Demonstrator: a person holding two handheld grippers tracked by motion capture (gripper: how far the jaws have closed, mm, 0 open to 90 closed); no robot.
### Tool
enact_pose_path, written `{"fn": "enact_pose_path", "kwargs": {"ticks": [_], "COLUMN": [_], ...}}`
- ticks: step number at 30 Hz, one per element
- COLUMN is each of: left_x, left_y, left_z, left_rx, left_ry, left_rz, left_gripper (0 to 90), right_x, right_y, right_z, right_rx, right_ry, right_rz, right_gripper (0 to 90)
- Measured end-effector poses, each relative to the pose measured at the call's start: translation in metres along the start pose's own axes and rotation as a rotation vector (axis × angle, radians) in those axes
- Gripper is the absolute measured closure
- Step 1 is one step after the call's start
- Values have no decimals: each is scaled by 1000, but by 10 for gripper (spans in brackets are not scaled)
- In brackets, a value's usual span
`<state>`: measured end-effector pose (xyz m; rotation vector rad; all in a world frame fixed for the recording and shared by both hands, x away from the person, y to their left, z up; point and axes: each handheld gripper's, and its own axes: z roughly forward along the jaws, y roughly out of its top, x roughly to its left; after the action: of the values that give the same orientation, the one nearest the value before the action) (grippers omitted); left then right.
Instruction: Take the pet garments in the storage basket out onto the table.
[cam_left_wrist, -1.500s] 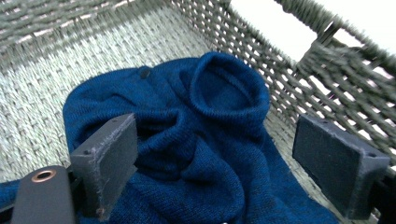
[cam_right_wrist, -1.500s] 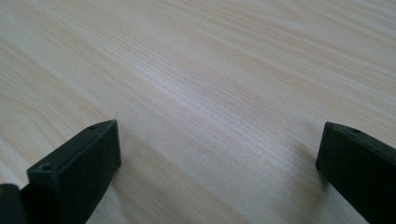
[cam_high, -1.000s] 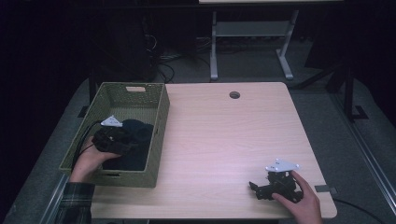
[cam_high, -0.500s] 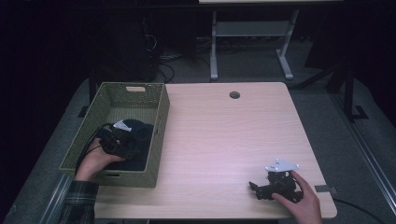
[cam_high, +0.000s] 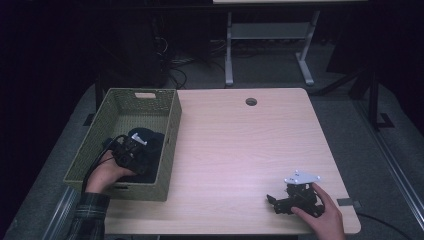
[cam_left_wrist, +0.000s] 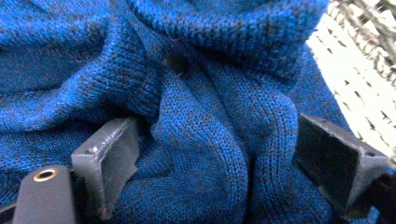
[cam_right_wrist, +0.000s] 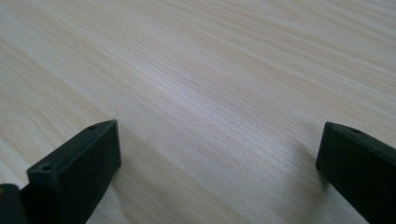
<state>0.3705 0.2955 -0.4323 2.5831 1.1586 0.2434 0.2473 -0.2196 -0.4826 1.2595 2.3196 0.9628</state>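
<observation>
Left gripper (cam_high: 131, 152): jaws spread, pressed into blue knit sweater (cam_left_wrist: 210, 140) inside woven basket (cam_high: 172, 125).
Right gripper (cam_high: 292, 200): released, idle.
Risk: thin fold slips when lifted.

Item: blue knitted garment (cam_left_wrist: 205, 140), dark in the high view (cam_high: 150, 145). Ribbed wool-like knit, mid-blue flecked with darker thread; one small dark round button (cam_left_wrist: 176, 63) shows near a thick rolled fold. State: crumpled, bunched into soft ridges, not laid flat. Location: inside the green woven basket (cam_high: 170, 135) at the left of my bench, heaped toward its near right part against the right wall. A raised fold stands between my left jaws, which are spread either side.
</observation>
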Motion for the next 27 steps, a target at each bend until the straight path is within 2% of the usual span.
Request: {"fn": "enact_pose_path", "kwargs": {"ticks": [1, 3, 4, 5, 6, 7, 9, 10, 11, 15, 17, 23, 27], "left_x": [0, 1, 1, 2, 2, 3, 2, 2, 3, 7, 11, 24, 30], "left_y": [0, 0, 0, 0, 0, 1, 1, 1, 1, 3, 3, -3, -7], "left_z": [0, 0, -1, -2, -3, -4, -6, -6, -7, -13, -18, -42, -54], "left_rx": [3, 9, 10, 13, 15, 22, 19, 20, 20, 0, -32, -208, -315], "left_ry": [-2, -10, -16, -20, -21, -13, -9, -9, -7, -16, -31, -69, -92], "left_rz": [-4, -18, -42, -52, -63, -72, -67, -66, -62, -89, -109, -204, -243], "left_gripper": [153, 230, 250, 394, 394, 452, 630, 671, 671, 722, 726, 738, 740], "right_x": [0, 0, 0, 0, 0, 0, 0, 0, 0, 0, 0, 0, 0], "right_y": [0, 0, 0, 0, 0, 0, 0, 0, 0, 0, 0, 0, 0], "right_z": [0, 0, 0, 0, 0, 0, 0, 0, 0, 0, 0, 0, 0], "right_rx": [0, 0, 0, 0, 0, 0, 0, 0, 0, 0, 0, 0, 0], "right_ry": [0, 0, 0, 0, 0, 0, 0, 0, 0, 0, 0, 0, 1], "right_rz": [0, 0, 0, 0, 0, 0, 0, 0, 0, 1, 1, 1, 0], "right_gripper": [0, 0, 0, 0, 0, 0, 0, 0, 0, 0, 0, 0, 0]}}
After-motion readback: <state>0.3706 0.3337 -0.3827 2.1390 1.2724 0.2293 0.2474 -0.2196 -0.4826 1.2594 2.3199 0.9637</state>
